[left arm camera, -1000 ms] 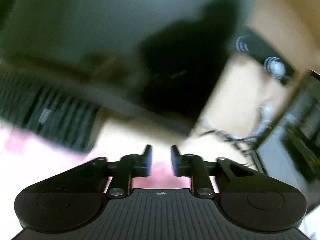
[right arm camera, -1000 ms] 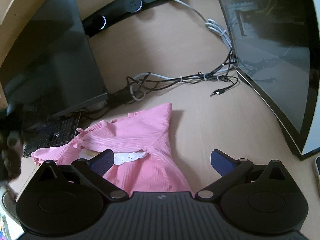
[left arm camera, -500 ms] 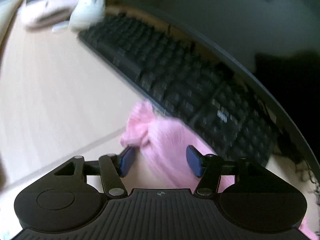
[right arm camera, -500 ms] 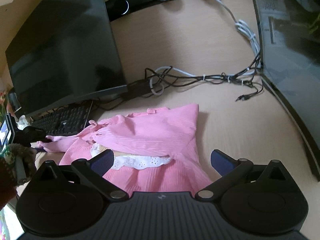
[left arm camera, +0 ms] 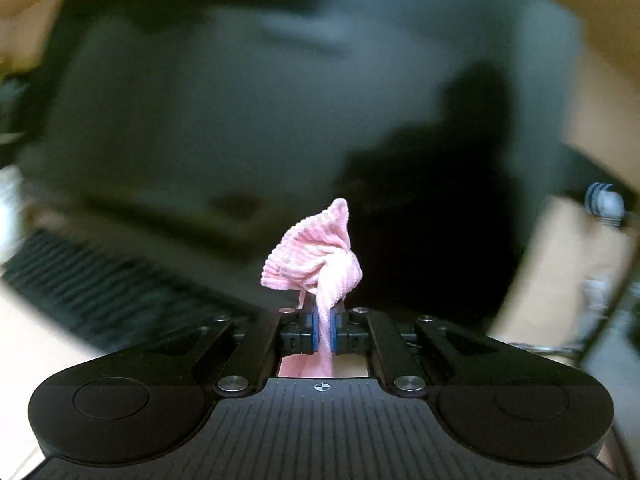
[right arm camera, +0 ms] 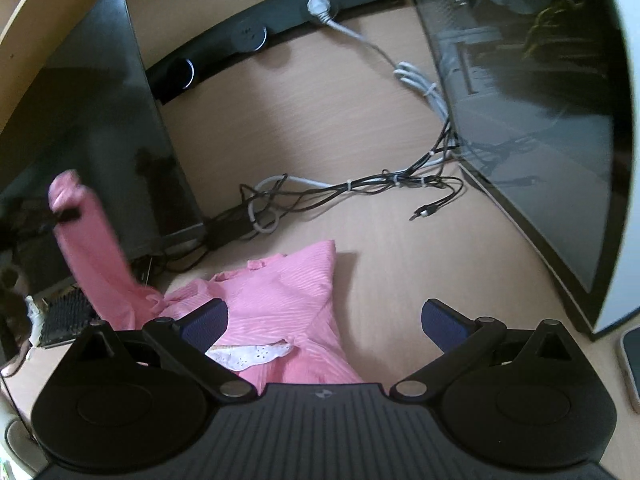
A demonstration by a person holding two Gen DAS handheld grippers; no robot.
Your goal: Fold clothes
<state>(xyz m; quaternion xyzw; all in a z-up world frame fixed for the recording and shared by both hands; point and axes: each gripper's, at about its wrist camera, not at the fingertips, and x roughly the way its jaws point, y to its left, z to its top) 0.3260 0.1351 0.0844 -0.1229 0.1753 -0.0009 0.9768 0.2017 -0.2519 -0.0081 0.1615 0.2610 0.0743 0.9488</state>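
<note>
A pink ribbed garment [right arm camera: 276, 304] with a white lace trim [right arm camera: 252, 356] lies on the wooden desk [right arm camera: 312, 120]. My left gripper [left arm camera: 325, 330] is shut on the end of its sleeve [left arm camera: 316, 256], which bunches up above the blue pads. In the right wrist view that sleeve [right arm camera: 88, 240] rises from the garment's left side, lifted in front of the dark monitor. My right gripper [right arm camera: 324, 320] is open just above the garment's near part, its left pad over the pink cloth and its right pad over bare desk.
A dark monitor [right arm camera: 92, 132] stands at the left with a black keyboard [right arm camera: 64, 316] below it. A second large screen [right arm camera: 532, 132] stands at the right. Tangled cables [right arm camera: 344, 192] lie behind the garment. A phone's edge [right arm camera: 632, 364] shows at far right.
My left gripper went from open around the sleeve end to shut on it and has lifted it off the desk. The right gripper stays open over the garment.
</note>
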